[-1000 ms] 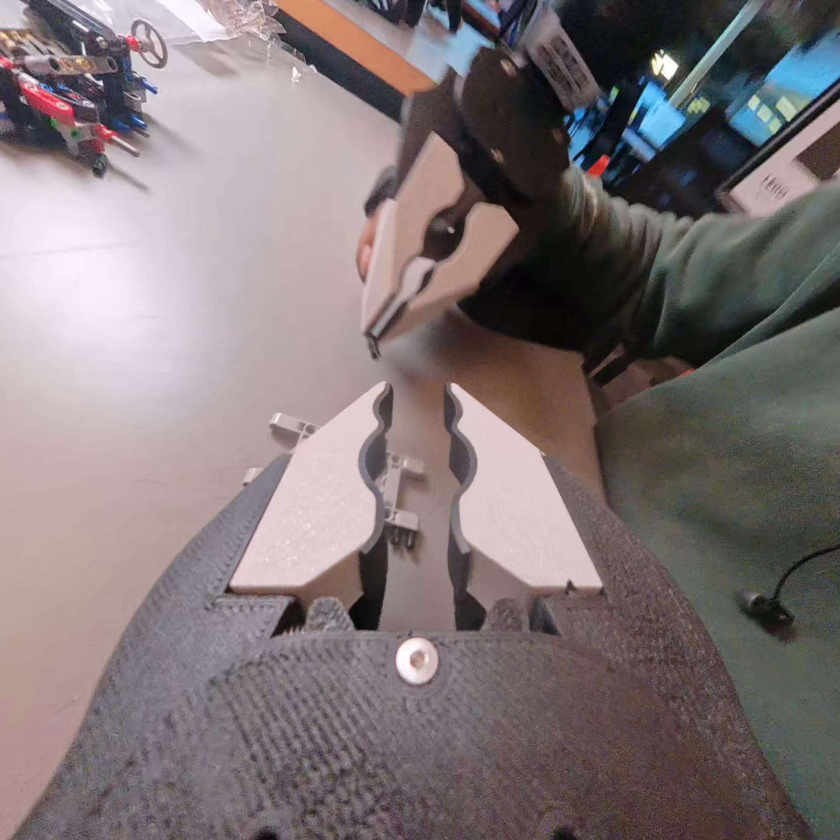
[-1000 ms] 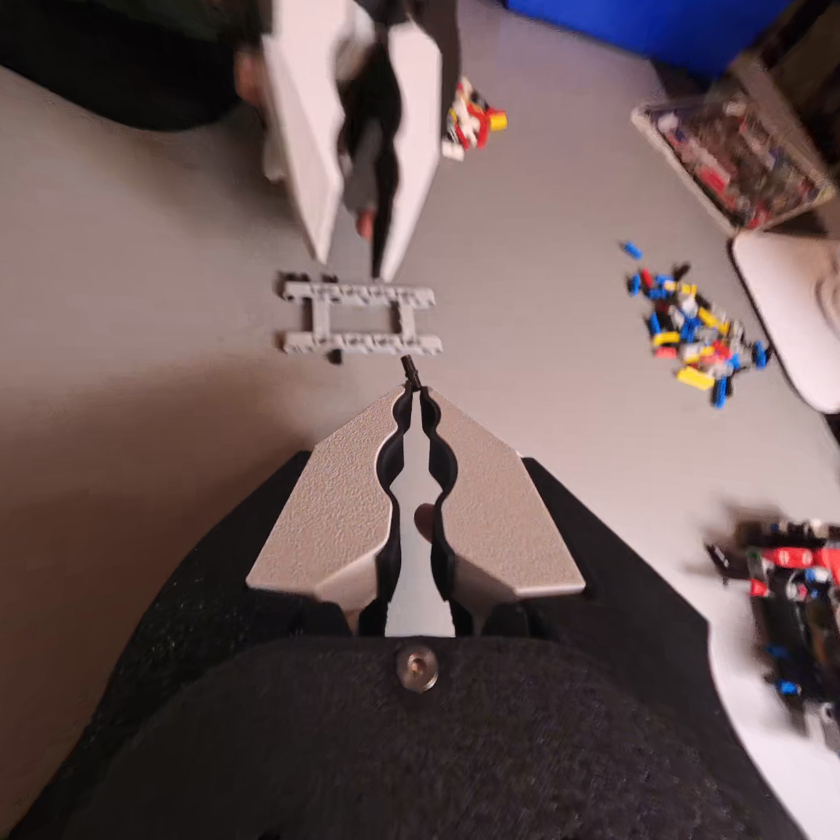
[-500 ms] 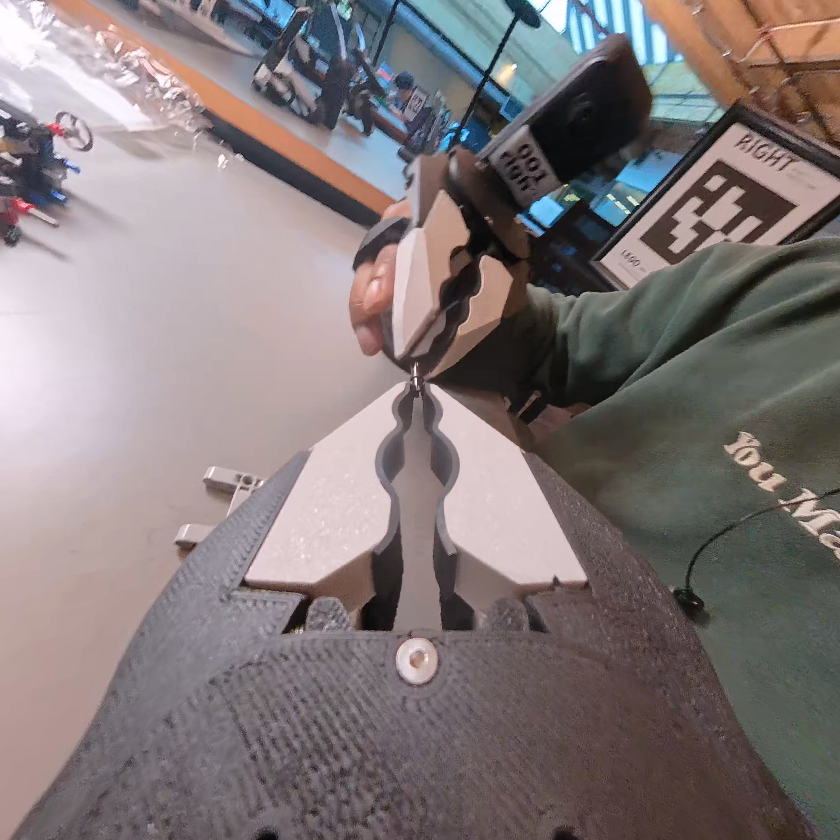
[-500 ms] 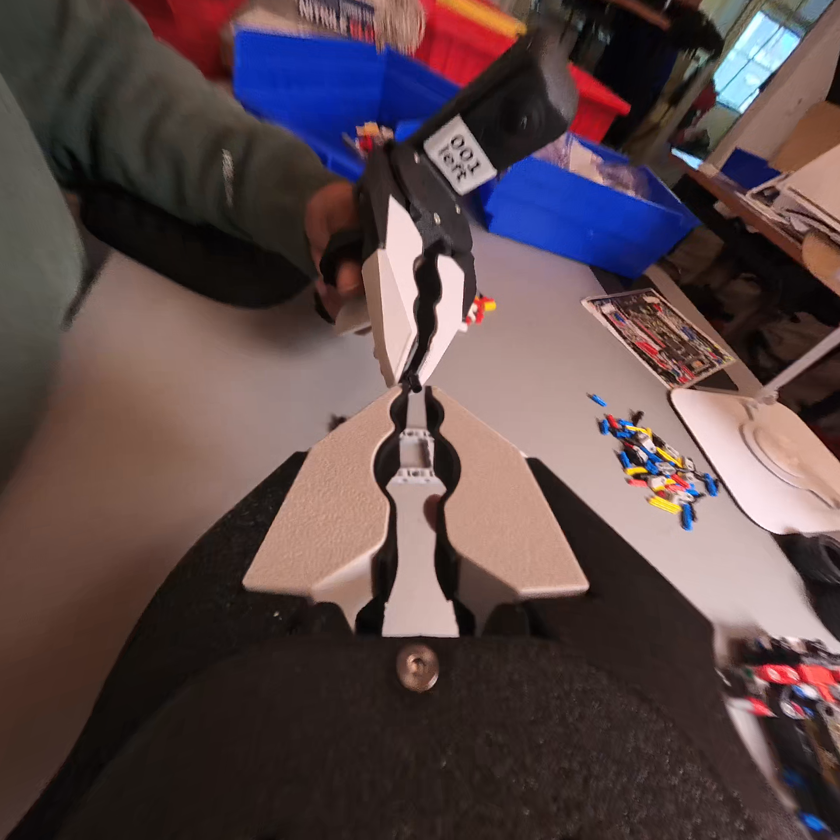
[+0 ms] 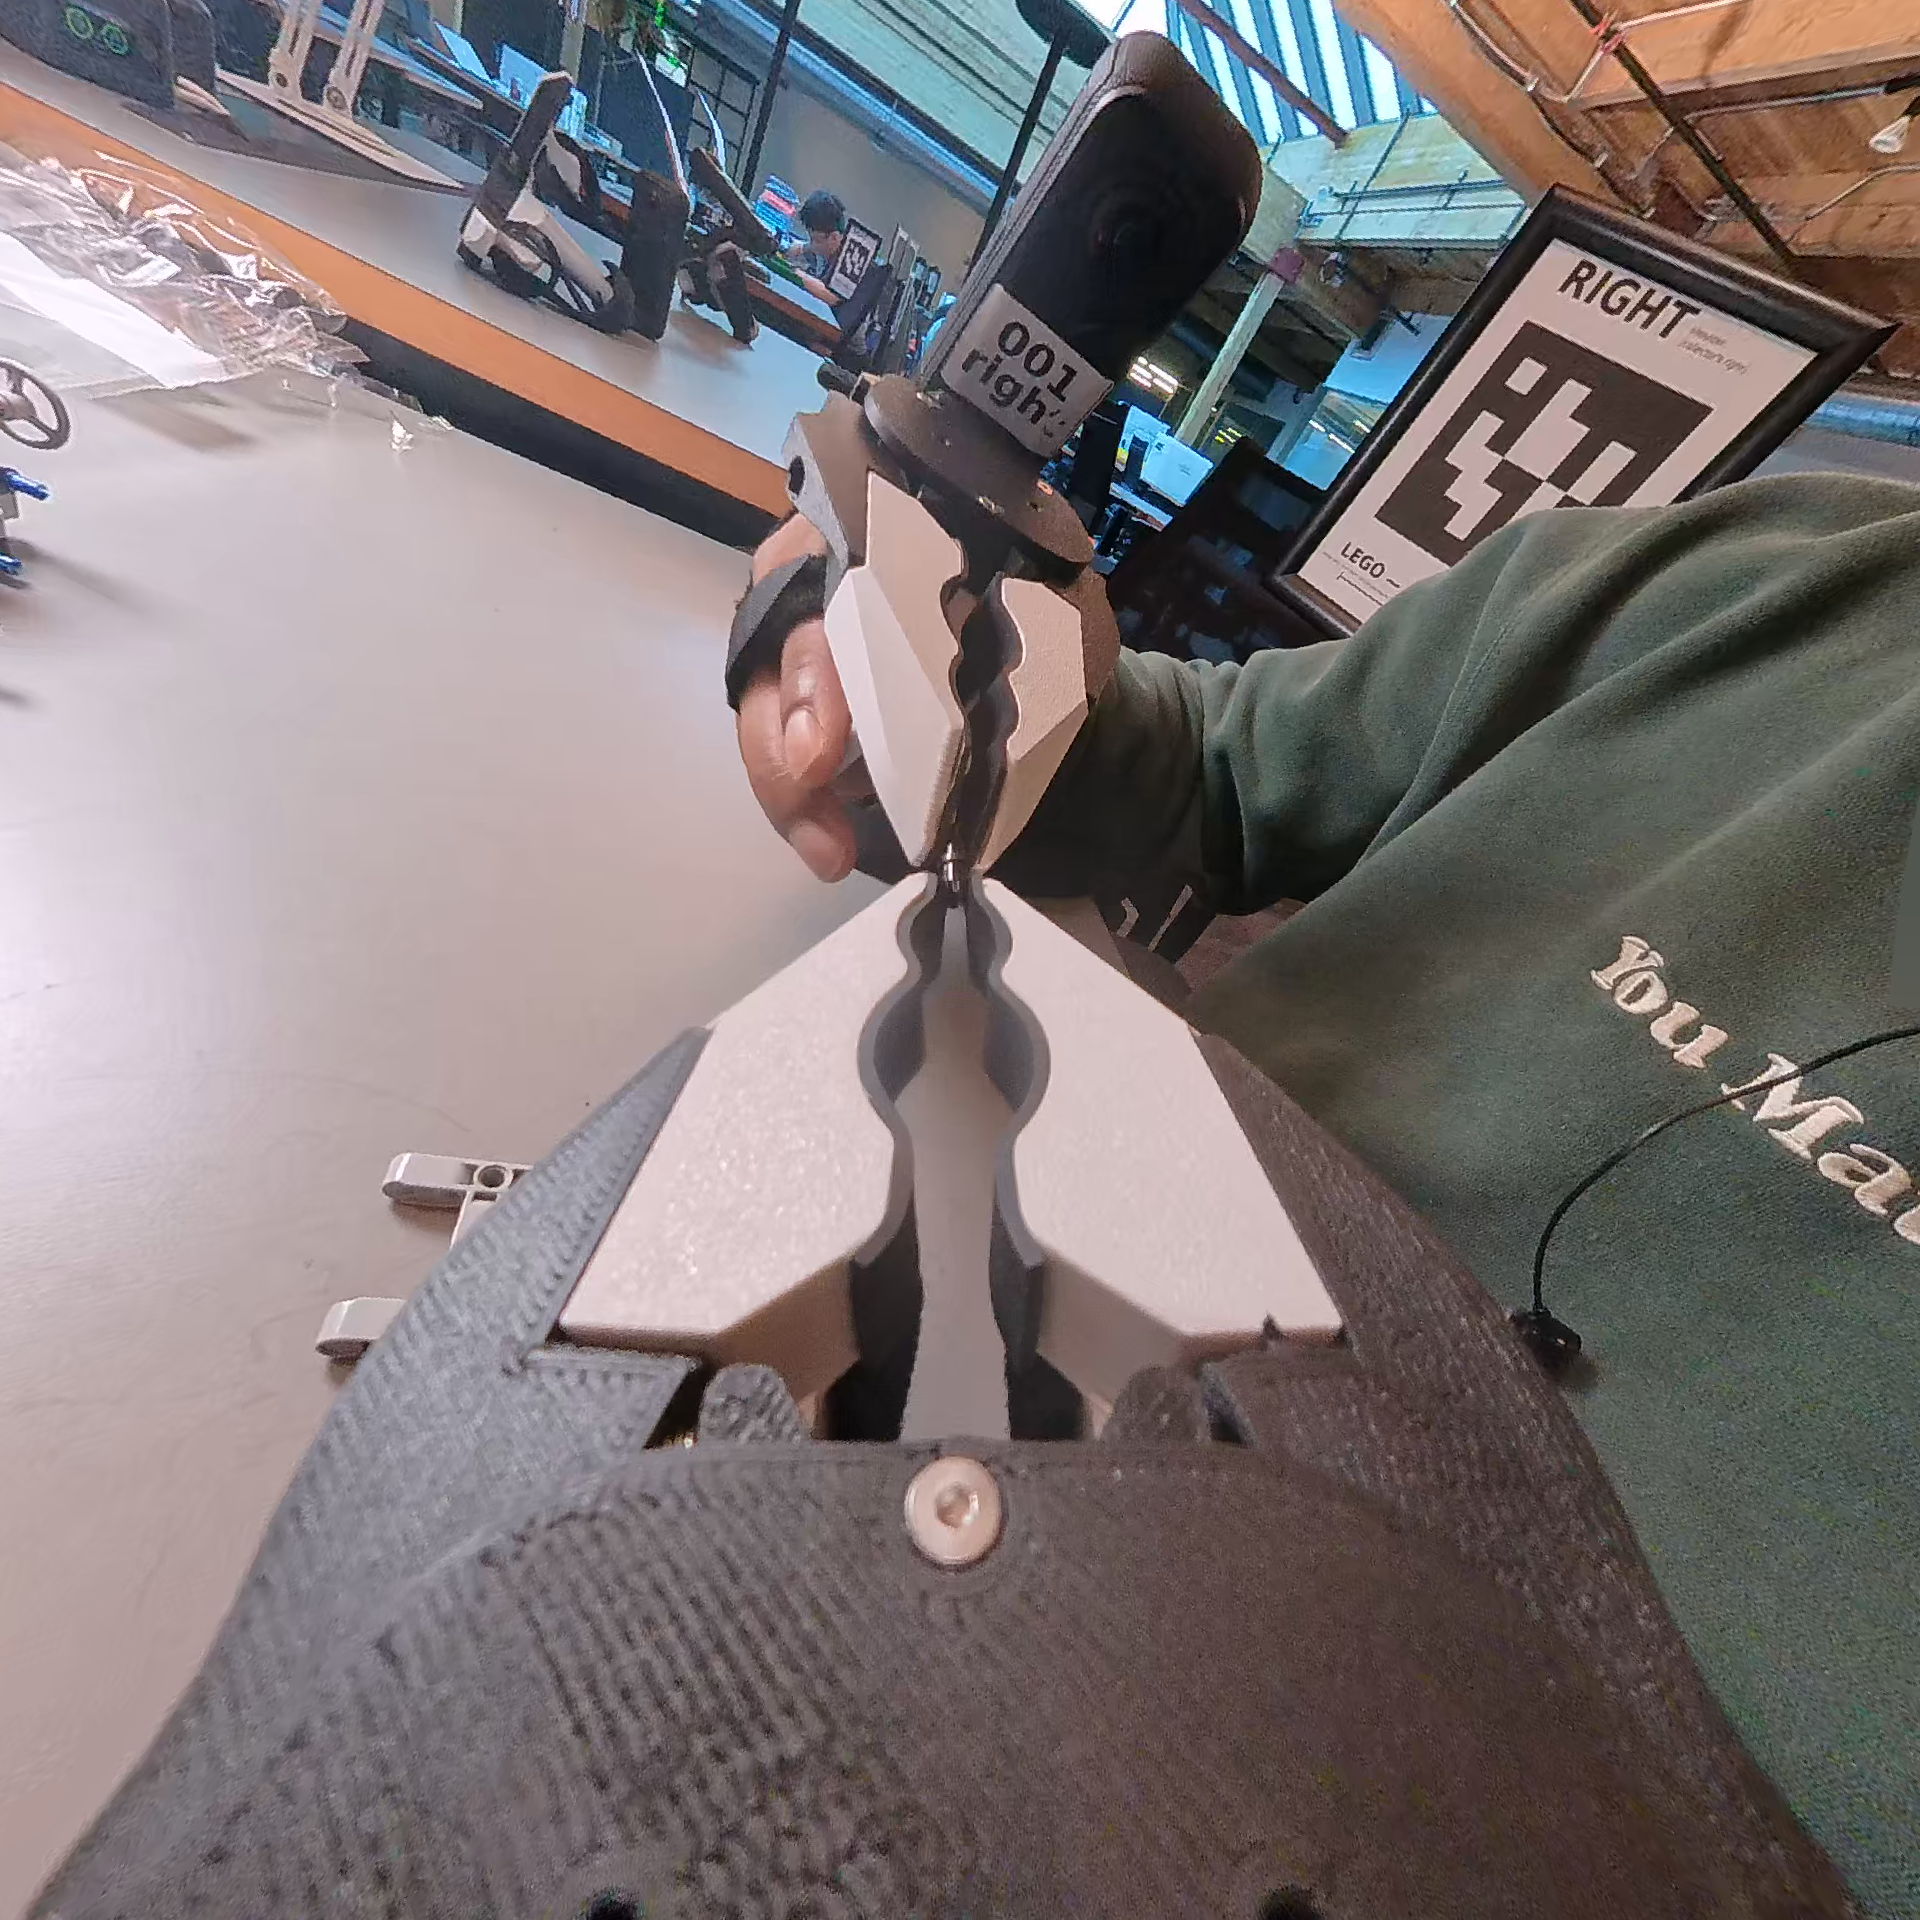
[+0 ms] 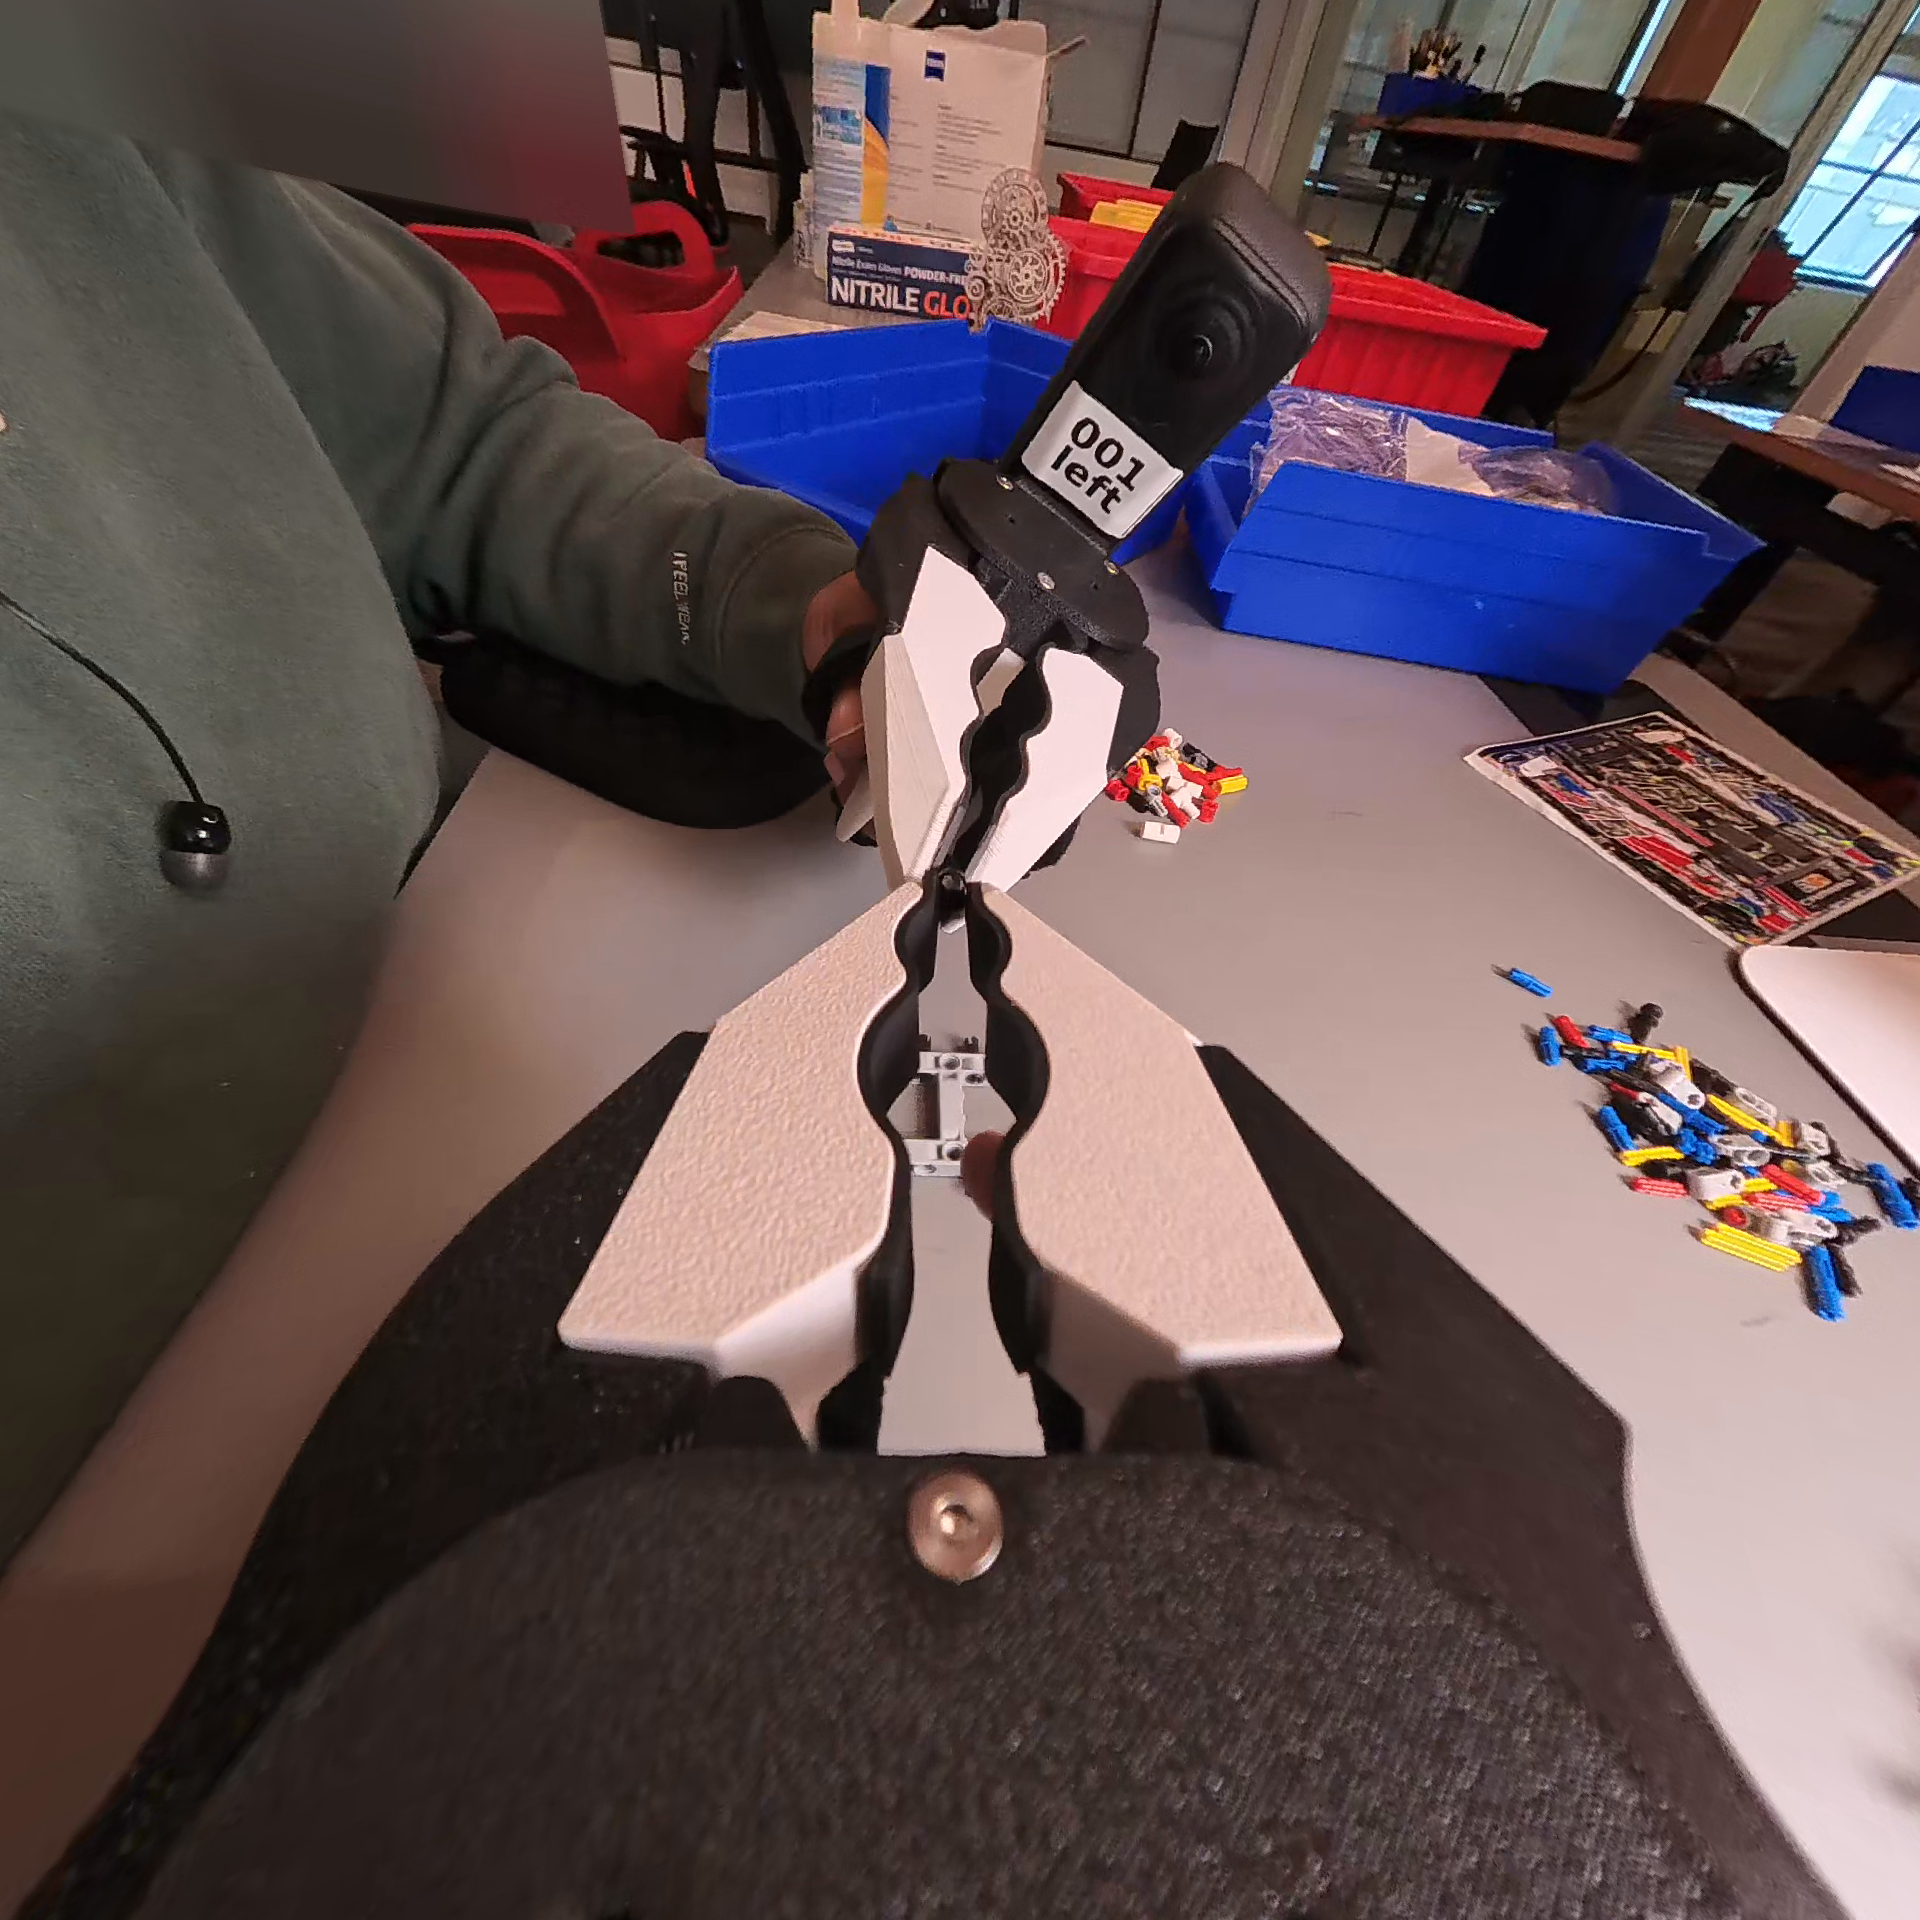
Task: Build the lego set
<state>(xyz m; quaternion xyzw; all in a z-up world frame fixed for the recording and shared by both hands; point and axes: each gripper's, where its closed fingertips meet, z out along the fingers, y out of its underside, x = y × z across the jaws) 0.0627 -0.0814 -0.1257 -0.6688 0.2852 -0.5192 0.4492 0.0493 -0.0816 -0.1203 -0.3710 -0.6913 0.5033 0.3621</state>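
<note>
Both grippers are raised above the grey table (image 5: 312,831), meeting tip to tip. A small black pin (image 6: 951,889) sits between the tips; it also shows in the left wrist view (image 5: 950,871). My right gripper (image 6: 951,902) is shut on the pin, and it appears in the left wrist view (image 5: 951,854) pointing down. My left gripper (image 5: 948,891) is shut on the pin's other end, and it appears in the right wrist view (image 6: 948,871). A grey ladder-shaped frame (image 6: 948,1107) lies on the table below; part of it shows beside my left gripper (image 5: 447,1184).
A pile of loose coloured pieces (image 6: 1714,1164) lies to the right, a smaller pile (image 6: 1174,779) farther back. An instruction booklet (image 6: 1704,831), a white base (image 6: 1849,1029) and blue bins (image 6: 1455,561) stand at the right. Clear plastic bags (image 5: 135,281) lie far left. Less than 4 cm separates the two grippers' tips.
Both grippers rose from the table and tilted up to meet tip to tip. My left gripper, open above the frame a second ago, has shut at the pin that my right gripper carries.
</note>
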